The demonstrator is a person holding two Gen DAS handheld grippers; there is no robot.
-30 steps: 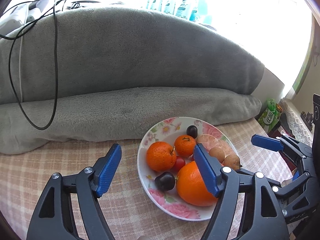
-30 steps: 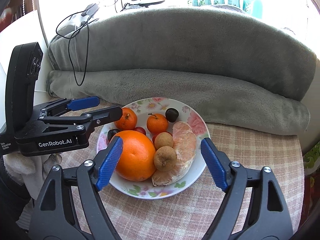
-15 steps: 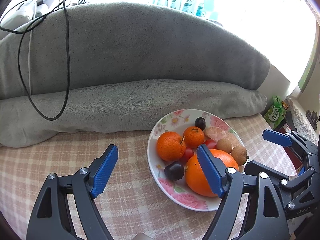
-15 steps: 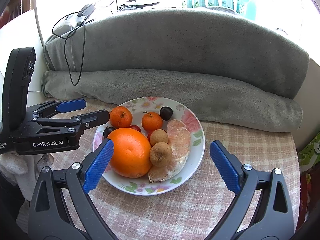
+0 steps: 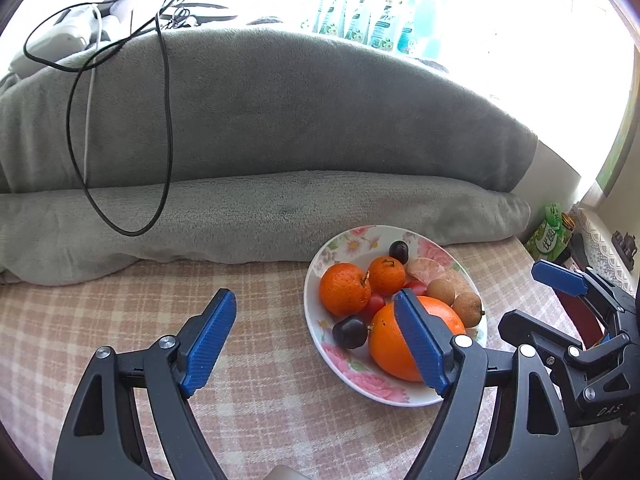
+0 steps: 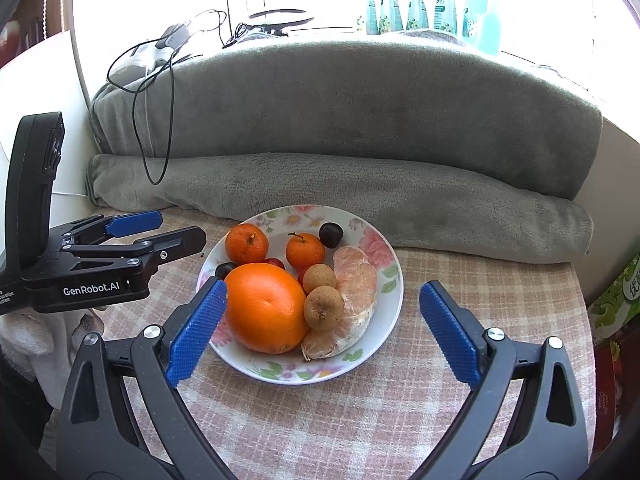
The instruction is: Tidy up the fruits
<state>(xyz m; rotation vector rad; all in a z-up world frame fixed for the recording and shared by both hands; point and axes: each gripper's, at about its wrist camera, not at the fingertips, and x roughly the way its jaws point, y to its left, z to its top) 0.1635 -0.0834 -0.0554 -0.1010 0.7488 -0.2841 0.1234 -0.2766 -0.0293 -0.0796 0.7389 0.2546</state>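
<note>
1. Where the checked cloth covers the counter (image 6: 460, 272), a flowered plate (image 6: 394, 280) carries all the fruit: a large orange (image 6: 266, 308) at its near left, two tangerines (image 6: 246, 242) at the far left, two brown longans (image 6: 324, 307) in the middle, dark cherries (image 6: 331, 234) and a peeled pomelo segment (image 6: 354, 292) on the right.
2. Pomelo segment: long axis runs near to far, curved along the plate's right side, near tip at the rim.
3. Right gripper (image 6: 322, 334): released, nothing clamped. Its jaws straddle the near half of the plate; the left pad sits just beside the large orange, apart from it, and the right pad is off the plate over the cloth.
4. Left gripper (image 5: 316, 342): released, holding nothing. Bare cloth lies between its jaws; the plate (image 5: 316, 268) is to its right, and the right pad overlaps the orange (image 5: 394, 344) in view. Contact cannot be judged.
5. Versus a second ago: both grippers' jaws have just been opening. The left gripper has shifted left, so the plate sits further right in its view. Fruit arrangement unchanged.
6. A folded grey blanket (image 6: 360, 120) lies along the far side.
</note>
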